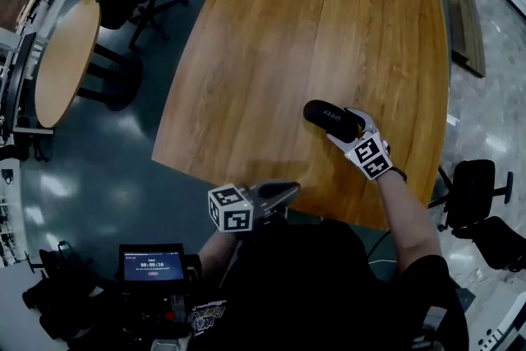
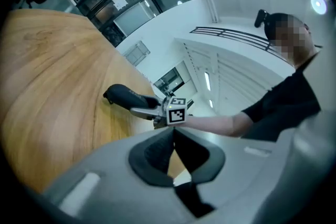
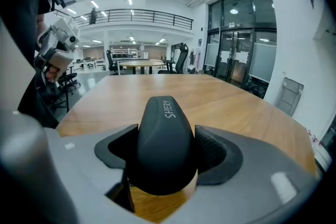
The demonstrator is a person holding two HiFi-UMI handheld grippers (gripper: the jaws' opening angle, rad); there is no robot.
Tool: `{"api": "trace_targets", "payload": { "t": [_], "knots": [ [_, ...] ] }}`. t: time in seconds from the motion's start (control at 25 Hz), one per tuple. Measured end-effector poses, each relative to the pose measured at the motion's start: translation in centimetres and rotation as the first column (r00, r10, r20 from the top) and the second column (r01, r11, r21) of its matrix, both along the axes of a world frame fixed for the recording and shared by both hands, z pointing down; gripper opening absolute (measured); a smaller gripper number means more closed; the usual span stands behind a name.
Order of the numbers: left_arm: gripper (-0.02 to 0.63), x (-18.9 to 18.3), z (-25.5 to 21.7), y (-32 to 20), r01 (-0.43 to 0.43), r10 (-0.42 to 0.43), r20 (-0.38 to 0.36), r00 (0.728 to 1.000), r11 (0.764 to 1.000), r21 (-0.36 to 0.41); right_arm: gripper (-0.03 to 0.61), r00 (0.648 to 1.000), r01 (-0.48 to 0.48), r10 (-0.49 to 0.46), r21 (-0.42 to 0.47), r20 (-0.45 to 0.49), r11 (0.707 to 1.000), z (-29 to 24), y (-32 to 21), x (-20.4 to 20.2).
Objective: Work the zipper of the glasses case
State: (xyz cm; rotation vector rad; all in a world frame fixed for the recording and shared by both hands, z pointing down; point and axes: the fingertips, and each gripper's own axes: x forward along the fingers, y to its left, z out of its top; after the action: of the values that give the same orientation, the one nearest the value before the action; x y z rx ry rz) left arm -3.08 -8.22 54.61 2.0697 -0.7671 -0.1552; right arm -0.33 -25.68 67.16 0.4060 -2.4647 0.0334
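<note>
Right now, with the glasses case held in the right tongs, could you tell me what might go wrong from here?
The right tongs grip the glasses case by one end only, so it may twist or slip once the zipper is tugged. The left tongs are shut, empty and apart from the case. They must open first, and I cannot clearly see the zipper's pull, so they could miss it.

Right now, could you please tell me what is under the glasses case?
The wooden table lies below the glasses case, which the right gripper clamps. The case's underside and any gap to the wood are covered.
</note>
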Motion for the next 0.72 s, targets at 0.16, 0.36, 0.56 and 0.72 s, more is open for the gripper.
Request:
{"api": "trace_targets", "payload": {
  "t": [0.16,0.36,0.56,0.72],
  "knots": [
    [0.000,-1.0,0.9,1.4,0.037,-0.036,0.014,0.999,0.999,-0.034,0.337,0.998,0.052,-0.052,-0.009,-0.032,0.999,1.6,-0.5,-0.6],
    [0.000,-1.3,1.6,2.1,0.012,-0.011,0.031,0.999,0.999,-0.042,0.338,0.990,0.118,-0.118,-0.001,-0.079,0.993,2.6,-1.0,-1.3],
    [0.026,-1.6,1.7,2.5,-0.044,0.045,0.049,0.998,0.999,-0.013,0.341,0.990,0.112,-0.114,-0.023,-0.082,0.993,3.9,-1.4,-1.8],
    [0.026,-3.1,1.9,3.0,-0.062,0.062,0.063,0.996,0.998,-0.003,0.365,0.987,0.121,-0.121,-0.005,-0.105,0.993,3.4,-1.5,-1.7]
  ]
}}
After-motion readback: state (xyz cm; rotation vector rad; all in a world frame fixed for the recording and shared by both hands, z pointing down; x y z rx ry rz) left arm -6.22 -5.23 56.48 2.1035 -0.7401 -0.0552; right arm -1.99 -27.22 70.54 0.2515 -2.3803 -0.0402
